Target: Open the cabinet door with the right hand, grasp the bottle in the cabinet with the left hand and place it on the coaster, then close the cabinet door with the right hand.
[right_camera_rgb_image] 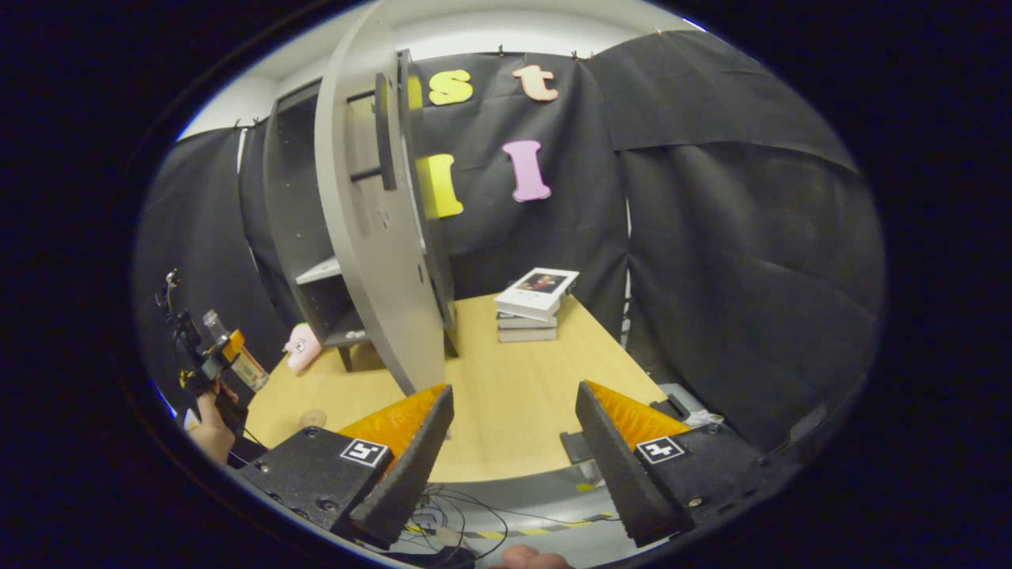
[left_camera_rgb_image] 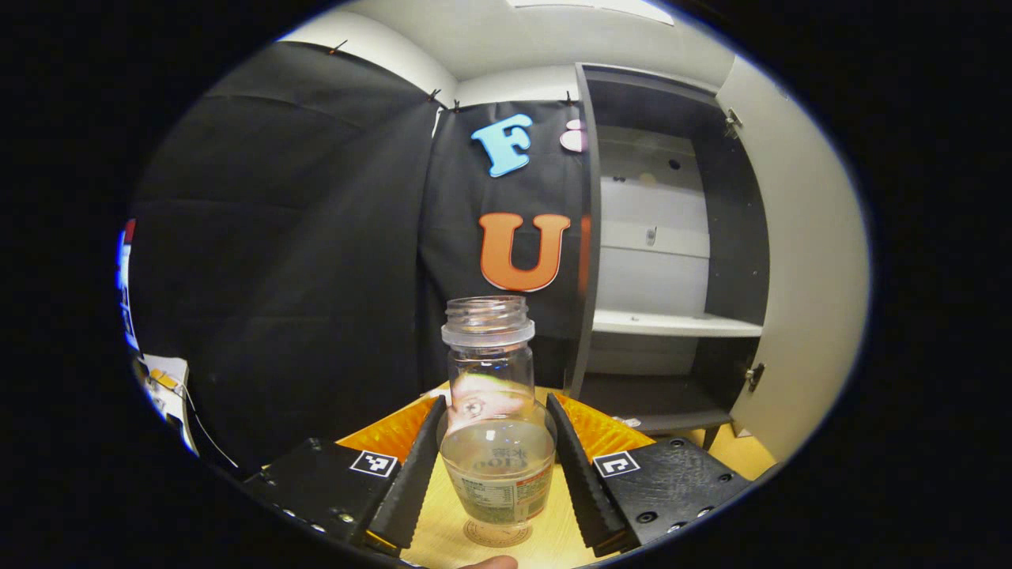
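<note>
- Left gripper view: left tongs (left_camera_rgb_image: 496,466) clamped on bottle (left_camera_rgb_image: 496,411), frame center, above coaster (left_camera_rgb_image: 496,534).
- Right gripper view: right tongs (right_camera_rgb_image: 512,458) apart, cabinet door (right_camera_rgb_image: 371,229) open upper left.

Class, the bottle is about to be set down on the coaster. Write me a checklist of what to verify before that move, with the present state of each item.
1. Bottle held between both fingers of the left gripper: ok.
2. Bottle upright, no cap on its open neck: ok.
3. Coaster lies on the table right under the bottle: ok.
4. Bottle base already touching the coaster: cannot tell.
5. Cabinet door swung open, so the closing step is pending: ok.
6. Right gripper open and free to push the door: ok.
</note>
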